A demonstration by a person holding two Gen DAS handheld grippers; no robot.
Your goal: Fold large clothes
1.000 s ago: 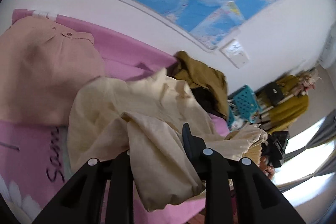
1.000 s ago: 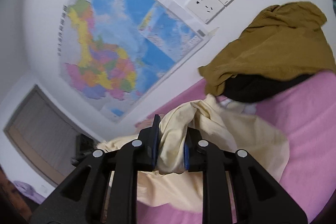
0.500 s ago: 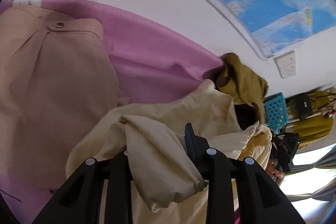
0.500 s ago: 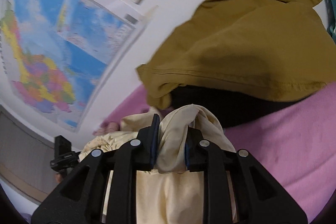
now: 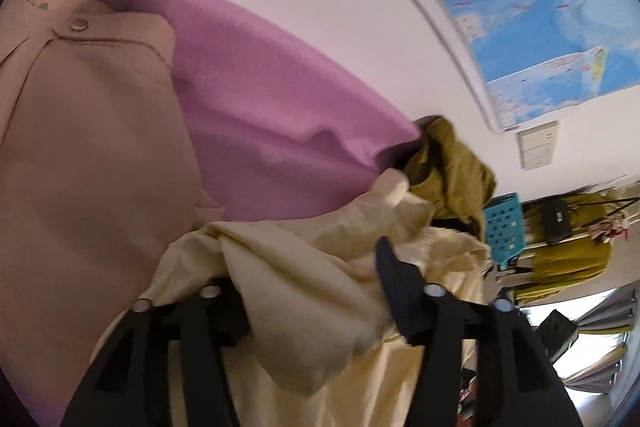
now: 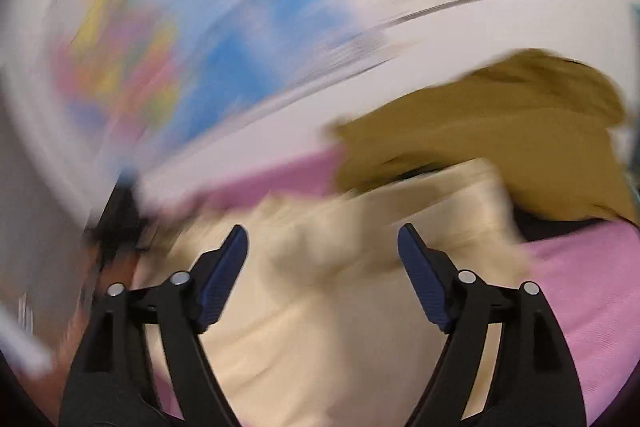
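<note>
A cream garment (image 5: pixel 320 267) lies bunched on the pink bed cover (image 5: pixel 272 115). In the left wrist view my left gripper (image 5: pixel 308 291) stands wide apart, with cream cloth draped between and over its fingers, hiding the left one. In the blurred right wrist view my right gripper (image 6: pixel 322 255) is open and empty just above the cream garment (image 6: pixel 320 291), which lies loose below it.
A folded tan garment (image 5: pixel 88 131) with a snap button lies at the left on the bed. An olive garment (image 5: pixel 452 167) over something dark is heaped by the wall; it also shows in the right wrist view (image 6: pixel 500 123). A map (image 5: pixel 560 7) hangs on the wall. A teal basket (image 5: pixel 500 227) stands beyond.
My right gripper has opened and let go of the cream garment, and it is moving fast. My left gripper's fingers have spread apart, with cloth still draped between them.
</note>
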